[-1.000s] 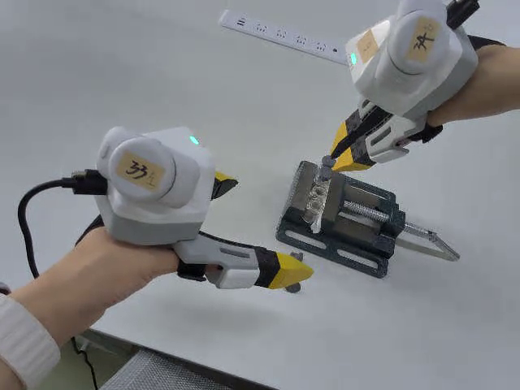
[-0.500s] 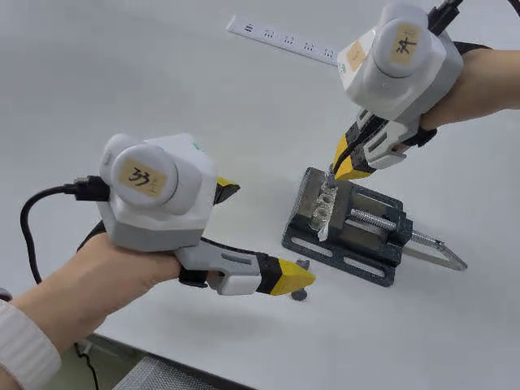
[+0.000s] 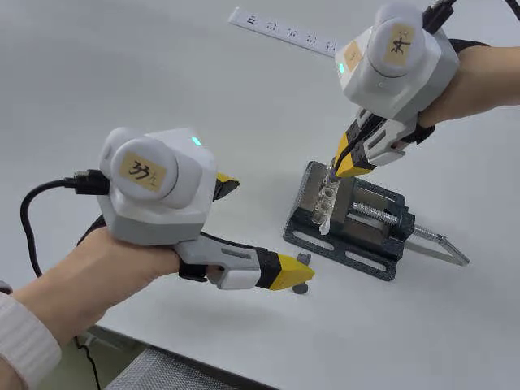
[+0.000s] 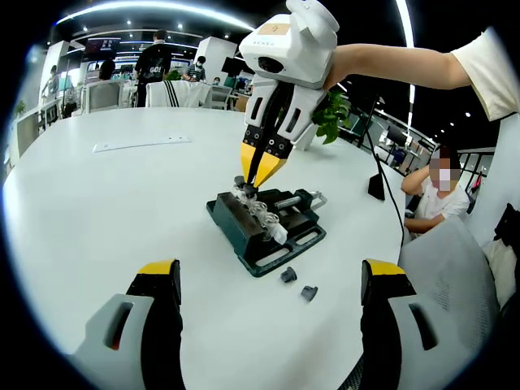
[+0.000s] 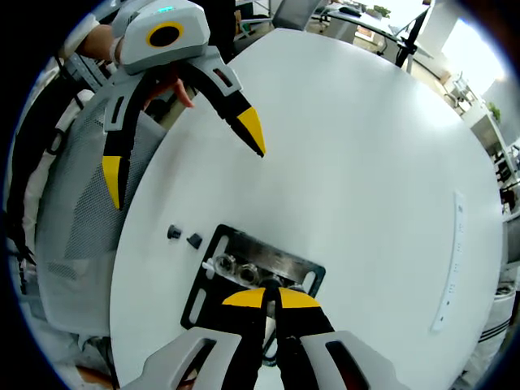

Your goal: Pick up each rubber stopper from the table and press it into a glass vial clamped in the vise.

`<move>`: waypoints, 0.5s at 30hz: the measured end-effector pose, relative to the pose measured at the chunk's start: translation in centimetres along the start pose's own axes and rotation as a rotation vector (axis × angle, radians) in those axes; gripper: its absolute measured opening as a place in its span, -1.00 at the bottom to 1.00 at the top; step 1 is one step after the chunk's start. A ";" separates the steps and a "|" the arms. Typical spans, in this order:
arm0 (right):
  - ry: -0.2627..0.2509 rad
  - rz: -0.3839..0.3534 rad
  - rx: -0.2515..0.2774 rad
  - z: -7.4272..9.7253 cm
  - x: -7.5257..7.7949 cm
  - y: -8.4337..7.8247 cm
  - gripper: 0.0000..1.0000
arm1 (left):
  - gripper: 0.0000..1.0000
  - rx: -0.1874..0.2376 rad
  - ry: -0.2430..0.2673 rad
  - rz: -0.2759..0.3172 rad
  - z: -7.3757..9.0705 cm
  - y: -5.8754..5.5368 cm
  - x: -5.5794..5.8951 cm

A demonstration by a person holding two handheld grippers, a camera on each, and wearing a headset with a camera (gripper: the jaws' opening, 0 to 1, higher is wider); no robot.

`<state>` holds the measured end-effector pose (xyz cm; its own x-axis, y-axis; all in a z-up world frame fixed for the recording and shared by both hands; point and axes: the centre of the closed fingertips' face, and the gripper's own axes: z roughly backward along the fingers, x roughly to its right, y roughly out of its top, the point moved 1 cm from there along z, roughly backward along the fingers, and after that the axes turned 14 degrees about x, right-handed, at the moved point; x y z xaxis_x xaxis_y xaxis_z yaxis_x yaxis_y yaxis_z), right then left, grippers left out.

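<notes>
Nearest in, the left tool (image 3: 262,227) was hanging right where it had been a second before, over the counter's (image 3: 162,73) front edge with its jaws spread wide and nothing between them. Just beyond its yellow tip, two loose stoppers (image 4: 288,275) lay side by side on the white top, between that edge and the vise (image 3: 357,236). The vise sat close to the front edge, its handle poking out to the right, a row of glass vials (image 3: 325,199) clamped upright in its jaws. Here was the change: the right tool (image 3: 341,169), which had been above the vise a second earlier, was down at the far end of the row, jaws squeezed to a narrow slit on a dark stopper (image 4: 241,182) at the mouth of the end vial. Left of the vise the counter ran bare and wide, and there was open room behind it as far as the power strip (image 3: 284,34) lying near the far side.
</notes>
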<state>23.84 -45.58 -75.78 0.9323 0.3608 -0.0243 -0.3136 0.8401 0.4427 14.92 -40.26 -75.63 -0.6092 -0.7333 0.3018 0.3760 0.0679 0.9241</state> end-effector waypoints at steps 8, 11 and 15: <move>0.013 -0.021 -0.001 -0.1 0.0 -0.1 -1.00 | 0.81 -0.005 -0.001 0.000 -0.1 0.0 0.0; 0.022 -0.038 -0.004 -0.1 0.0 -0.1 -1.00 | 0.81 -0.005 0.000 0.000 -0.1 -0.1 0.0; 0.029 -0.049 -0.015 0.0 -0.2 0.0 -1.00 | 0.81 -0.006 0.002 0.001 -0.1 -0.1 -0.1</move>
<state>23.66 -45.65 -75.82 0.9411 0.3305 -0.0719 -0.2705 0.8631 0.4265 15.05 -40.23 -75.78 -0.6077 -0.7345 0.3021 0.3804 0.0648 0.9226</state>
